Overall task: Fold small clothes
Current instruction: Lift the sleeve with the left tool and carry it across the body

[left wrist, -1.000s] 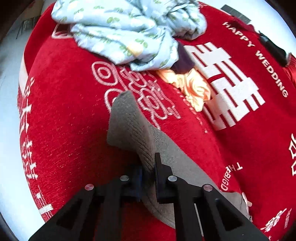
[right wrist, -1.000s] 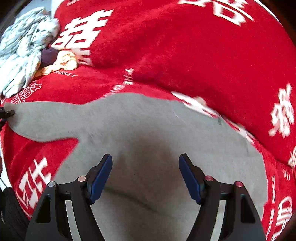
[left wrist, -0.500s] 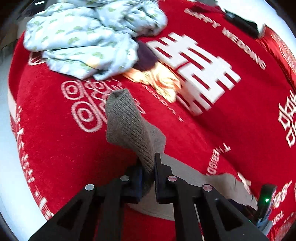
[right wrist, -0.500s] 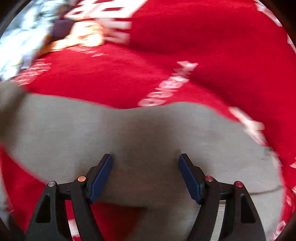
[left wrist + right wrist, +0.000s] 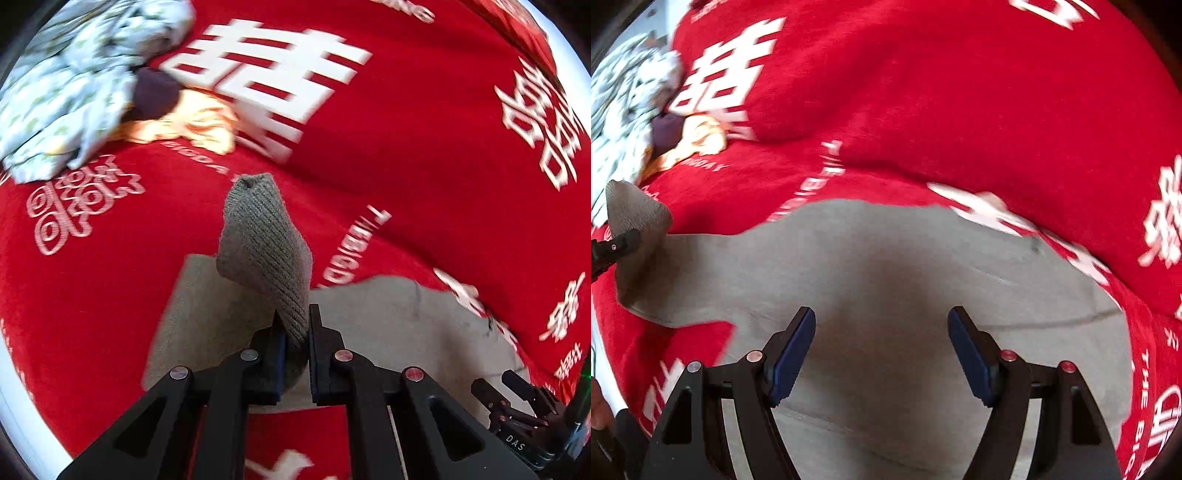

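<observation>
A grey knit garment (image 5: 886, 266) lies spread on the red cloth (image 5: 960, 110). My left gripper (image 5: 295, 332) is shut on its ribbed sleeve cuff (image 5: 262, 236) and holds the sleeve lifted over the garment's body (image 5: 388, 325). In the right wrist view the lifted cuff (image 5: 635, 214) and the left gripper's tip (image 5: 613, 249) show at the far left. My right gripper (image 5: 881, 347) is open and empty, low over the middle of the garment. Its black body shows at the lower right of the left wrist view (image 5: 517, 410).
A pile of pale blue patterned cloth (image 5: 70, 85), a dark purple piece (image 5: 155, 92) and an orange piece (image 5: 192, 125) lie at the far left. The red cloth carries white characters and lettering (image 5: 273, 74). Its white edge (image 5: 7, 369) runs along the left.
My left gripper has carried the sleeve cuff to the right, over the garment's body. The right gripper stays open above the garment, shifted a little.
</observation>
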Tool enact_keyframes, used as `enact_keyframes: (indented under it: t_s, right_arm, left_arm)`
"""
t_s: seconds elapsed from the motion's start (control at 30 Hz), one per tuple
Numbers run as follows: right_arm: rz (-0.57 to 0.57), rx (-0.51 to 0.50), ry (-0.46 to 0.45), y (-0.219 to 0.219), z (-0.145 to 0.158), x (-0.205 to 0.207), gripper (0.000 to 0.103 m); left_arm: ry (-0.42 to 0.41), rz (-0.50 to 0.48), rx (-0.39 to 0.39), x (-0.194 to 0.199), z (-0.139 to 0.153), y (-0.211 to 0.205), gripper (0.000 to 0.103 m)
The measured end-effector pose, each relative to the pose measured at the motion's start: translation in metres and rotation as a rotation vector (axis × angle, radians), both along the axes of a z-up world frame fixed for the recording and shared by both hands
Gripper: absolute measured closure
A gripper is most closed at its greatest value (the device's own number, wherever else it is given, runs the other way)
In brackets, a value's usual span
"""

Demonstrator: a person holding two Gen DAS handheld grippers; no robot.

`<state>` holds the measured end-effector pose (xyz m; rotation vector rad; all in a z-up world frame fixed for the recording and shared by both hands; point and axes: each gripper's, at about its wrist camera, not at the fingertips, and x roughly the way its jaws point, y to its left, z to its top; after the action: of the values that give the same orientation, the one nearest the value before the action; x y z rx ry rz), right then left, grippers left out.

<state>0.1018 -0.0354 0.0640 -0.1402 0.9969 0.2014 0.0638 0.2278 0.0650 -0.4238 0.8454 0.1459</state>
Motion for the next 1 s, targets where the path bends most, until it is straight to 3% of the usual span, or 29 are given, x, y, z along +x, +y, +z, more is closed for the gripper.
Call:
enact_keyframes:
  t_s: [0.17, 0.43, 1.0]
  right_arm:
    - [-0.041, -0.004, 0.012, -0.033, -0.007, -0.002, 0.026]
    - [-0.061, 0.024, 0.037, -0.060, -0.017, -0.012, 0.026]
    - [-0.126, 0.079, 0.045, -0.119, -0.021, -0.025, 0.026]
  left_arm:
    - [0.024, -0.069, 0.018, 0.010, 0.001, -0.046, 0.092]
    - [0.072, -0.171, 0.108, 0.020, 0.002, -0.121, 0.092]
    - [0.088, -0.259, 0.199, 0.026, 0.013, -0.200, 0.092]
